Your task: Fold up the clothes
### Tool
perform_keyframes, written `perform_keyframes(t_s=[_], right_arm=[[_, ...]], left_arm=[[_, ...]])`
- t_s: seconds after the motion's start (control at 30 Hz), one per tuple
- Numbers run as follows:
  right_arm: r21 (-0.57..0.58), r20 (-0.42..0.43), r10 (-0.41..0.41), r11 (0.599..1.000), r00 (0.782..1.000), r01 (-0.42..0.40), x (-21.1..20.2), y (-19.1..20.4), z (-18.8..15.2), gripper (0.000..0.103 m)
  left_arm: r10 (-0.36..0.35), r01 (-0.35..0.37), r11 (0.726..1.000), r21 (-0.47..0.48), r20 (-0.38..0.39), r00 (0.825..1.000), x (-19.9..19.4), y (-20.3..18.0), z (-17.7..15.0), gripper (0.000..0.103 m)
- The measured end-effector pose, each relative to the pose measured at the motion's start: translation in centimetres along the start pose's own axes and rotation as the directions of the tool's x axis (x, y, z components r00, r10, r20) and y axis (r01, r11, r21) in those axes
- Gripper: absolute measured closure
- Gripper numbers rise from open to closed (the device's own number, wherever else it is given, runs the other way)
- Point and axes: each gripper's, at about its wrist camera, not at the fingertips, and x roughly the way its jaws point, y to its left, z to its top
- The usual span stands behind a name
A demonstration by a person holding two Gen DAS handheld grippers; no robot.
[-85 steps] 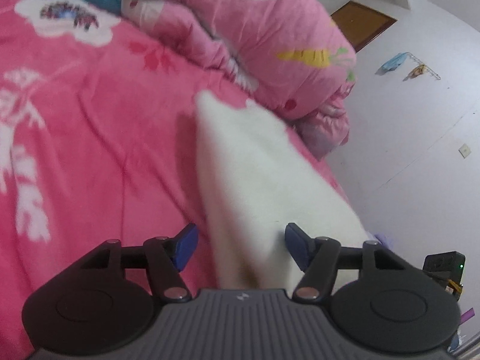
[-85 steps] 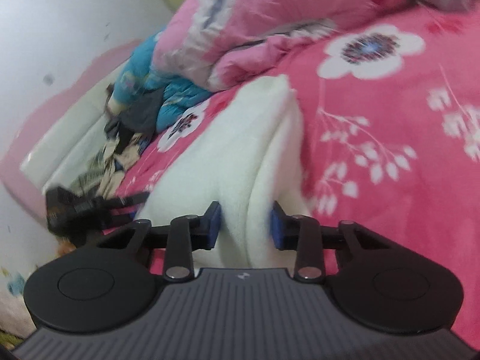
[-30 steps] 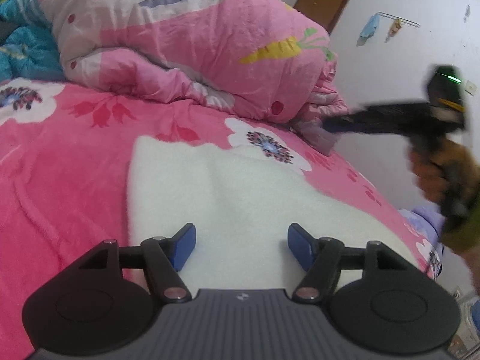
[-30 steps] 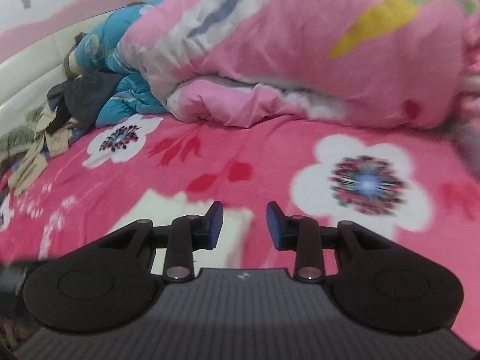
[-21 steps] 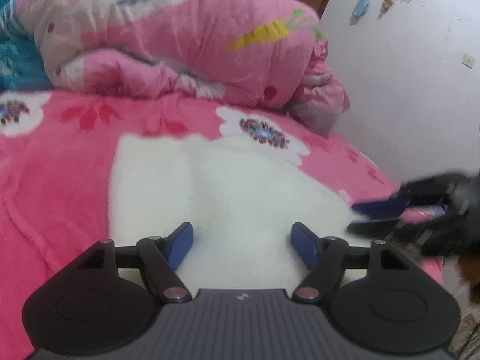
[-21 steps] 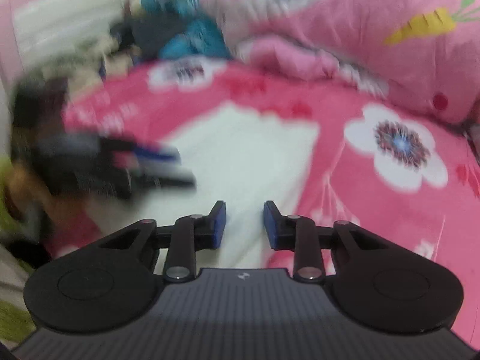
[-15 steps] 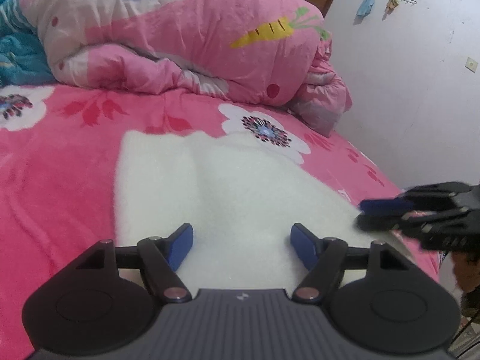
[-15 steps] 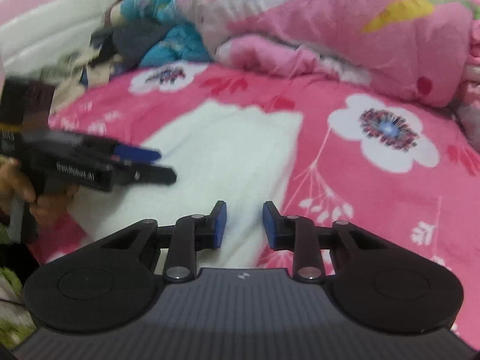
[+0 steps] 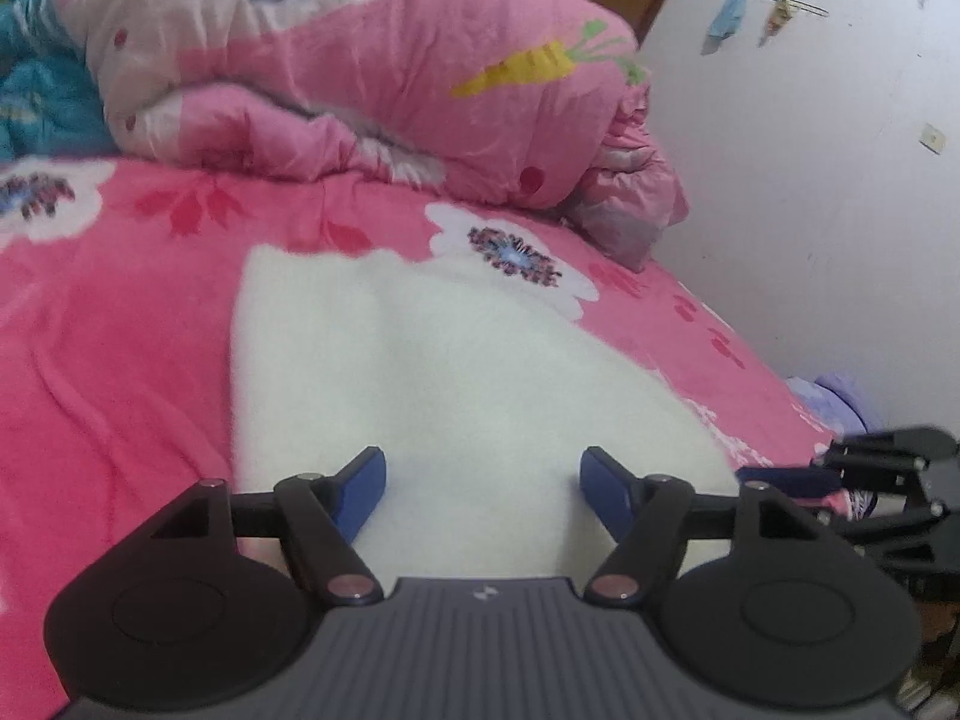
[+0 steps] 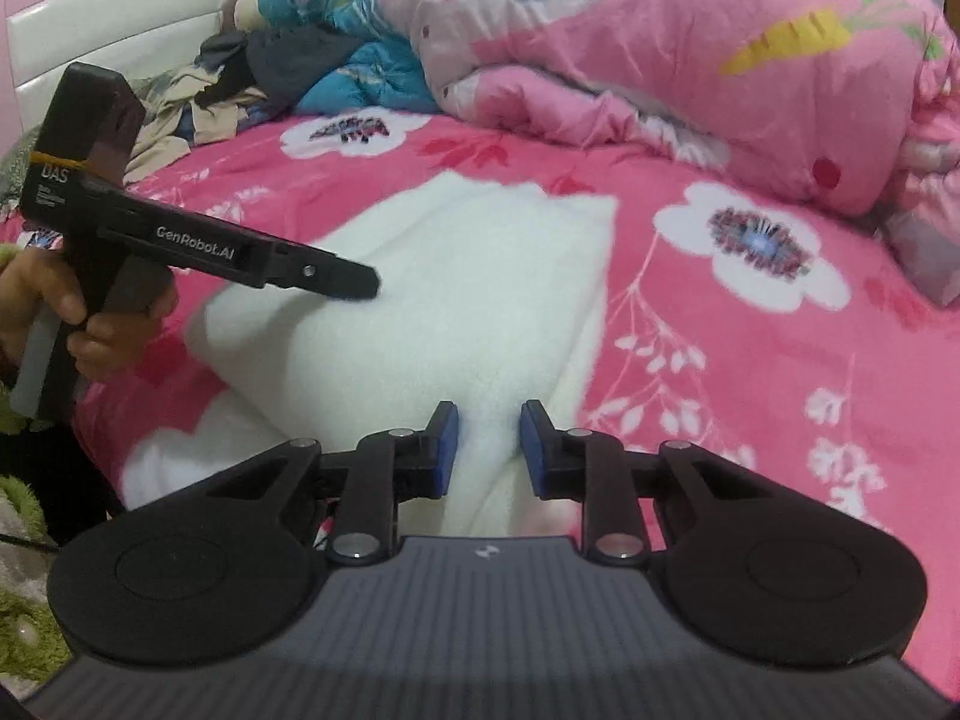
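A white fleece garment (image 9: 456, 372) lies folded on the pink flowered bedspread (image 9: 108, 324); it also shows in the right wrist view (image 10: 456, 300). My left gripper (image 9: 483, 489) is open and empty, its jaws wide apart just above the garment's near edge. From the right wrist view it appears as a black tool (image 10: 354, 279) over the garment's left side. My right gripper (image 10: 487, 441) is open with a narrow gap, empty, at the garment's near right edge. It shows at the right edge of the left wrist view (image 9: 798, 480).
A rolled pink quilt (image 10: 690, 54) with a carrot print lies across the back of the bed. A blue quilt (image 10: 360, 72) and a pile of loose clothes (image 10: 198, 96) sit by the white headboard. A white wall (image 9: 828, 192) runs along the bed's right side.
Both grippers have let go of the garment, which now lies flat. The right gripper swung down to the garment's near right edge; the left stays open over its near edge.
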Motion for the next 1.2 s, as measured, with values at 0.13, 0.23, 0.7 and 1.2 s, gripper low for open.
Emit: perform_keyframes(t_s=[0.13, 0.23, 0.7, 1.2], right_arm=[[0.014, 0.042, 0.005, 1.0, 0.999, -0.005, -2.5, 0.7, 0.5, 0.082], [0.028, -0.025, -0.02, 0.999, 0.999, 0.021, -0.2, 1.0, -0.6, 0.082], [0.042, -0.05, -0.056, 0.997, 0.997, 0.059, 2.1, 0.8, 0.8, 0.081], [0.089, -0.051, -0.005, 0.996, 0.999, 0.009, 4.0, -0.9, 5.6, 0.082]], left_arm=[[0.025, -0.024, 0.999, 0.035, -0.049, 0.998, -0.8, -0.3, -1.3, 0.029], [0.04, -0.04, 0.999, 0.01, -0.092, 0.995, 0.1, 0.1, -1.9, 0.024], [0.183, -0.178, 0.983, 0.042, -0.192, 0.964, 0.1, -2.0, 0.5, 0.025], [0.282, -0.259, 0.956, 0.136, -0.19, 0.941, 2.8, -2.5, 2.4, 0.012]])
